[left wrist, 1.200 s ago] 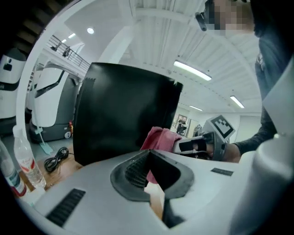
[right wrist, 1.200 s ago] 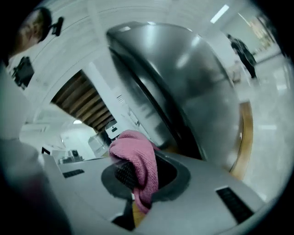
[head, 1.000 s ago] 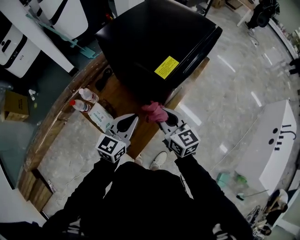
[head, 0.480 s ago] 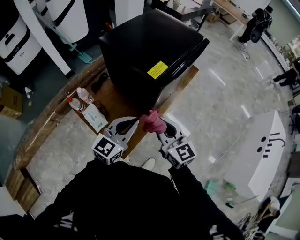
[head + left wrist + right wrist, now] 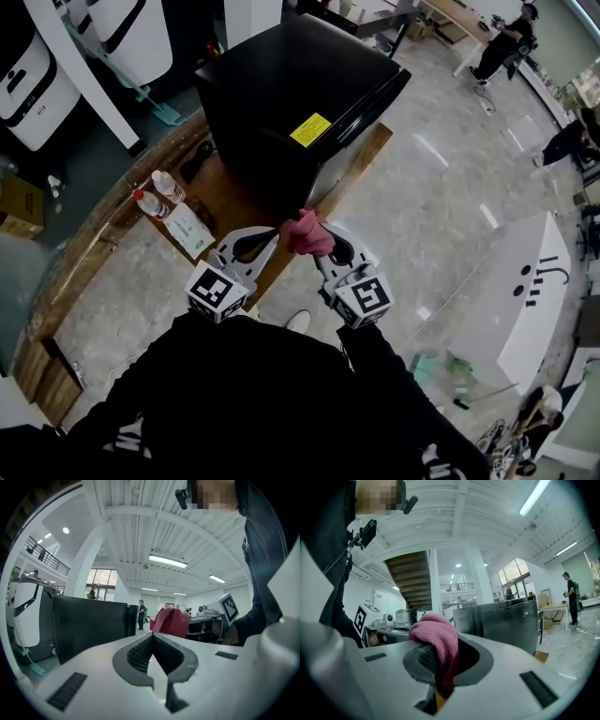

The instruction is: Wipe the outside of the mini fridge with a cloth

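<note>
Left gripper (image 5: 265,236) has its fingers shut tight w/ nothing in them. Right gripper (image 5: 323,251) is just beside it, fingers clamped on a pink cloth (image 5: 307,232) that's bunched up and sticks out past the tips. Cloth is right at the near bottom corner of the black mini fridge (image 5: 291,84), can't tell if it's touching tbh. Fridge sits on a wooden counter (image 5: 225,202), yellow sticker (image 5: 310,129) on it. Two bottles (image 5: 159,192) on the counter further left.
</note>
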